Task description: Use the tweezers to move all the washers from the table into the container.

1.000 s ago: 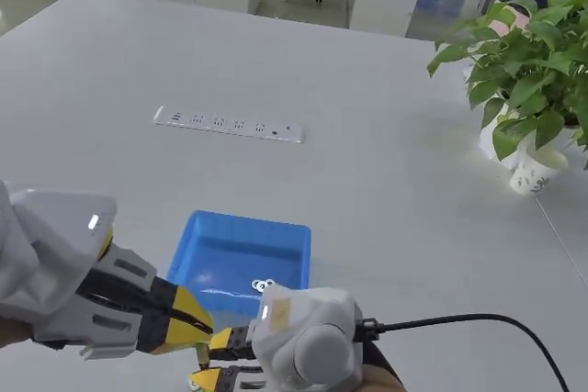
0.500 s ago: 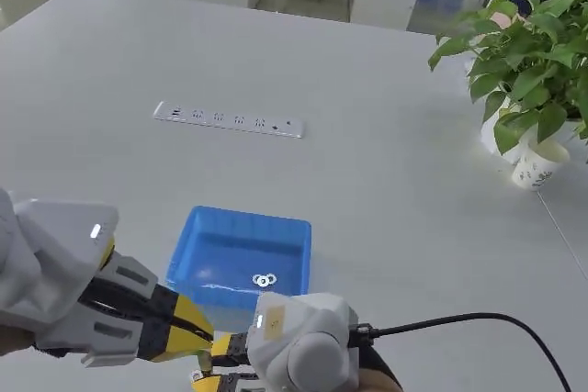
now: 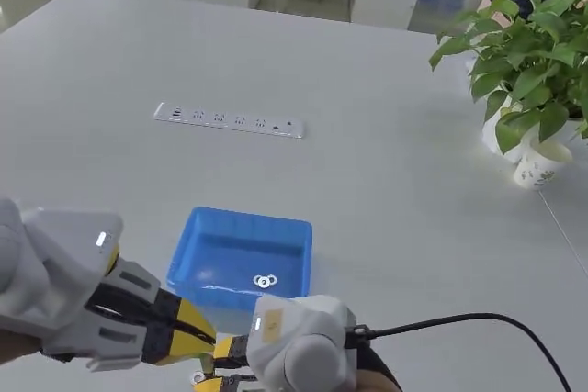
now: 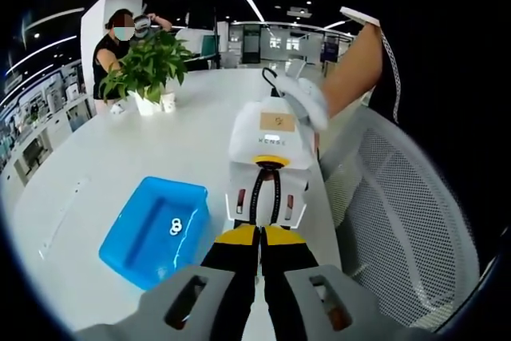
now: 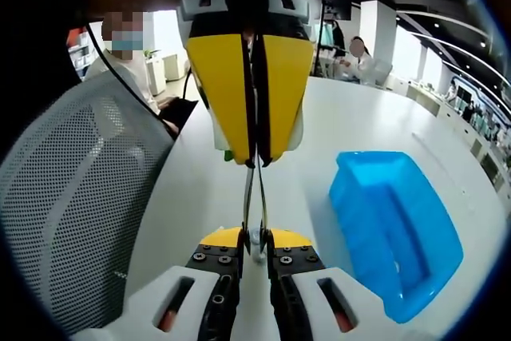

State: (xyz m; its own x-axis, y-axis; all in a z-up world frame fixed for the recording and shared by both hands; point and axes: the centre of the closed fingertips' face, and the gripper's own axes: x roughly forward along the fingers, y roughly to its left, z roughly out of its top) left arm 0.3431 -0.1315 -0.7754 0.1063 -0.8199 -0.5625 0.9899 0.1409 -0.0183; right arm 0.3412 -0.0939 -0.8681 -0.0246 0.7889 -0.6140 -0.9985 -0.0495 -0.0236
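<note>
Fingers pressed together on both sides: the white left gripper and white right gripper sit nose to nose by the near edge of the grey table, just this side of the blue plastic container. Each clamps one end of the slim metal tweezers. Two small silver washers lie in the container. Danger now: if one grip loosens early or the hands pull out of line, the tweezers could twist free and drop off the edge.
</note>
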